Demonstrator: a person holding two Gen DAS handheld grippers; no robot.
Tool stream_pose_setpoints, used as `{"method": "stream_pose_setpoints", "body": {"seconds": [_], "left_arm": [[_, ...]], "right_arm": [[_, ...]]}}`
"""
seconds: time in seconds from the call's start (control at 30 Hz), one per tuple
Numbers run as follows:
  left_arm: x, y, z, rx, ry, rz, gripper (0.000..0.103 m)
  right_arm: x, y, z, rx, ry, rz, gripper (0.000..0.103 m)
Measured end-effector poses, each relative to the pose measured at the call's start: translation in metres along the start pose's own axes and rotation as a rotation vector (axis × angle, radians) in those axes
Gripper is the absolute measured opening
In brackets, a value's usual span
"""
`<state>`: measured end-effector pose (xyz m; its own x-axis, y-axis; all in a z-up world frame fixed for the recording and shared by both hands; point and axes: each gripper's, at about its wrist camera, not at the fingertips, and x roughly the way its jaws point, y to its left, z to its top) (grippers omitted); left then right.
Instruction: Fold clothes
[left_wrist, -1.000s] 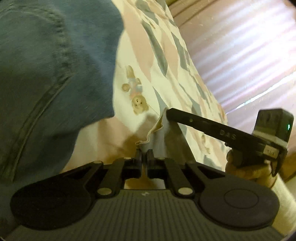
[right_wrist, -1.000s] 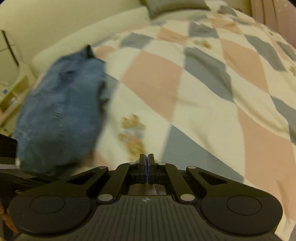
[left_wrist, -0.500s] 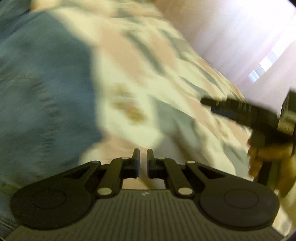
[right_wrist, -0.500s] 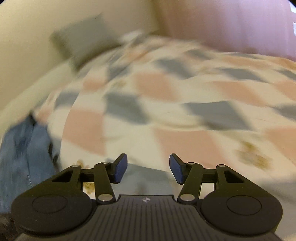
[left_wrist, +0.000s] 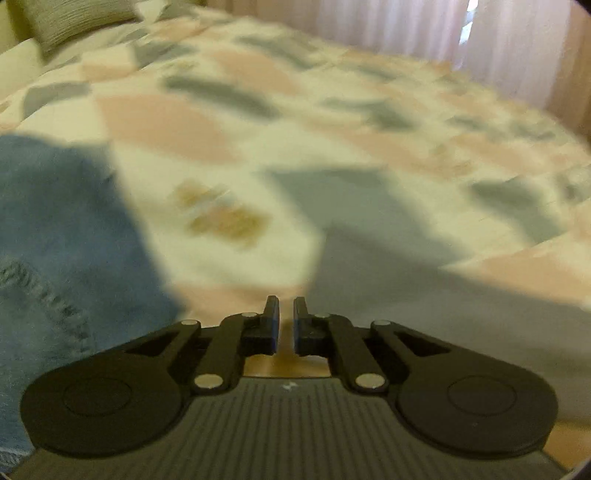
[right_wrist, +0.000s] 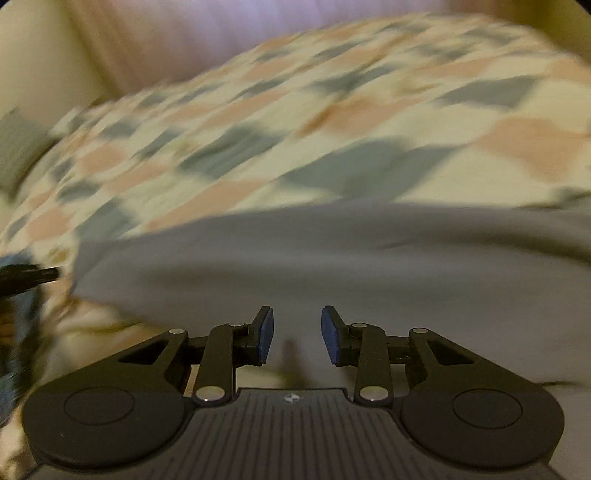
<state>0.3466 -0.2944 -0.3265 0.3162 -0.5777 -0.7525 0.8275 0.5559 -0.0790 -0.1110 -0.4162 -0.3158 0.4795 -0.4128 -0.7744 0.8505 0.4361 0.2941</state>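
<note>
Up close, the left tongs (left_wrist: 286, 321) show a narrow gap between their fingers and grip nothing; they hang just above the near edge of the bed (left_wrist: 332, 122). Just beside them on the left lies a heap of blue denim clothing (left_wrist: 62, 236), spread over the patchwork quilt (left_wrist: 229, 206) of pink, grey and cream patches. A grey cloth (left_wrist: 406, 280) lies flat on the quilt ahead and to the right of these tongs. Farther off, a grey pillow (left_wrist: 74, 18) sits at the head of the bed and a pale curtain (left_wrist: 424, 29) hangs behind.

The right tongs (right_wrist: 297, 338) are spread wide and empty, poised low over the same grey cloth (right_wrist: 332, 266), which covers the near part of the quilt (right_wrist: 295, 122). At the far left edge a dark tip of the left tongs (right_wrist: 26, 277) pokes in, with a bit of denim below it. Both views are blurred.
</note>
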Motion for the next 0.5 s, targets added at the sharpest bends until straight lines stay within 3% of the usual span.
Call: {"method": "stream_pose_setpoints", "body": {"seconds": [0.1,0.17,0.2,0.27,0.33,0.4,0.43,0.5], "left_arm": [[-0.009,-0.073,-0.004,0.129,-0.003,-0.153,0.005],[-0.002,-0.117,-0.014,0.175,0.033,-0.249,0.010],[0.005,-0.134,-0.021,0.184,0.069,-0.274,0.011],[0.021,-0.166,-0.036,0.193,0.160,-0.300,0.014],[0.025,-0.185,-0.047,0.174,0.212,-0.287,0.011],[0.009,-0.200,-0.051,0.182,0.194,-0.294,0.012],[-0.004,-0.210,-0.053,0.214,0.174,-0.286,0.012],[-0.018,-0.229,-0.058,0.270,0.153,-0.291,0.013]], "right_arm": [[-0.012,-0.059,0.007,-0.021,-0.045,-0.157,0.035],[-0.011,-0.103,0.010,-0.006,-0.047,-0.210,0.035],[-0.011,-0.128,0.012,0.029,-0.040,-0.217,0.032],[-0.013,-0.179,0.016,0.104,-0.024,-0.224,0.015],[-0.025,-0.223,0.023,0.185,-0.036,-0.214,0.019],[-0.054,-0.247,0.028,0.244,-0.109,-0.139,0.041],[-0.068,-0.260,0.029,0.271,-0.150,-0.129,0.046],[-0.081,-0.284,0.031,0.307,-0.159,-0.140,0.047]]}}
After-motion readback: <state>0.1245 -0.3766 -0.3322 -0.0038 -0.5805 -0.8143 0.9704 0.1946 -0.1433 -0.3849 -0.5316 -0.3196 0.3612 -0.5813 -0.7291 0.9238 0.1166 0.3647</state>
